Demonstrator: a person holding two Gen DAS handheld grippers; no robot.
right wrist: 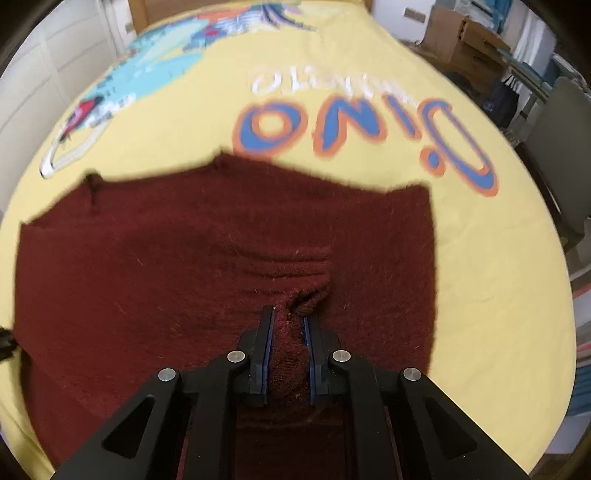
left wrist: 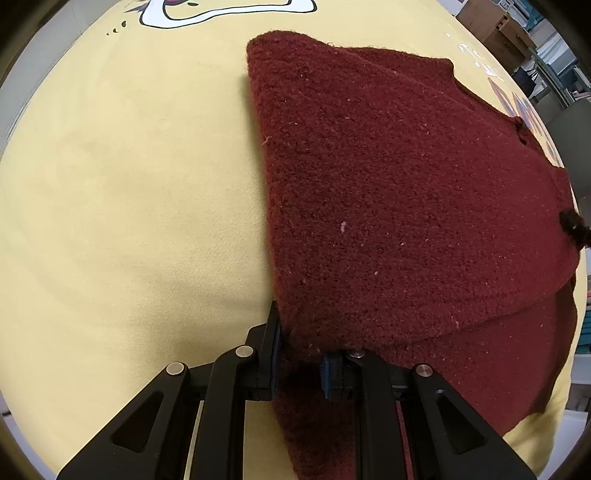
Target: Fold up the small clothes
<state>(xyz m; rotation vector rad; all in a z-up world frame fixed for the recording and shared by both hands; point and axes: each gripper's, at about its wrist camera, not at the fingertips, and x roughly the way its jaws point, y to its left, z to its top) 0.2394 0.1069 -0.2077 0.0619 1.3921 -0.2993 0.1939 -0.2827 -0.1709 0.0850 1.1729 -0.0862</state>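
Maroon knit garment [right wrist: 184,266] (one), two grippers, left gripper [left wrist: 301,354], right gripper [right wrist: 288,325], jaws pinching it

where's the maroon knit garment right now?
The maroon knit garment lies on the yellow printed cloth, just below the "Dino" lettering in the right wrist view. Both the left gripper and right gripper pinch its near edge.

The red knit garment [left wrist: 388,184] is running off the bottom edge in both views. The yellow cloth [right wrist: 369,55] is looking blurry, and its cartoon face [left wrist: 221,11] is getting cut off on top.
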